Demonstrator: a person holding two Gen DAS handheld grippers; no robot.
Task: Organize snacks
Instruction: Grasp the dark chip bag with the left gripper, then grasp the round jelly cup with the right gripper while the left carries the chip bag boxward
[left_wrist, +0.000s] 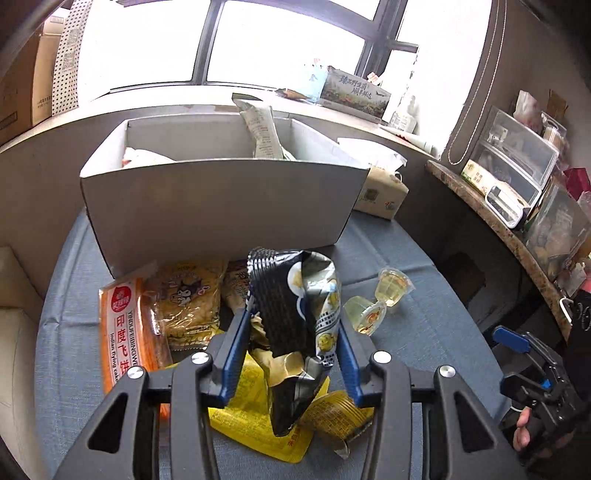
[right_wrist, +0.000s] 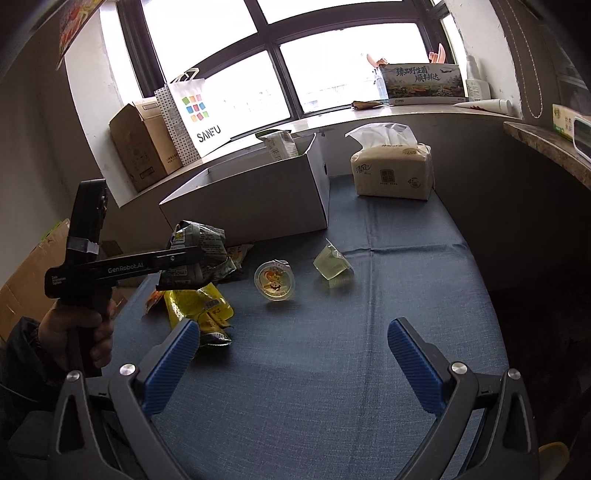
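On the blue cloth surface (left_wrist: 388, 240), seen from the left wrist view, the left gripper (left_wrist: 295, 325) has its jaws half closed, with the blue pads pressing on both sides of a crumpled black-and-silver snack bag (left_wrist: 295, 306). The bag stands above a pile of packets: a yellow packet (left_wrist: 251, 413) underneath, an orange flatbread packet (left_wrist: 122, 325) at the left and a cartoon-printed packet (left_wrist: 184, 295) beside it. Directly beyond stands the white divided box (left_wrist: 221, 199), with a tall packet (left_wrist: 258, 129) already upright in a rear compartment. Two jelly cups (left_wrist: 376, 299) lie to the right of the pile.

From the right wrist view, the right gripper (right_wrist: 295, 354) hangs over bare cloth with its jaws wide apart and nothing between them. The left gripper (right_wrist: 177, 258) shows side-on, with the bag (right_wrist: 199, 247) clamped and apparently lifted clear of the pile. One round jelly cup (right_wrist: 275, 280) and one tipped cup (right_wrist: 332, 267) sit well apart from the box (right_wrist: 251, 199). A tissue pack (right_wrist: 393, 166) stands behind.

Risks, as judged:
- The grip is on loose, crinkled foil; the bag could slip out during transfer.
- The near wall of the box is tall; a low carry would strike it.
- The jelly cups may roll if nudged.
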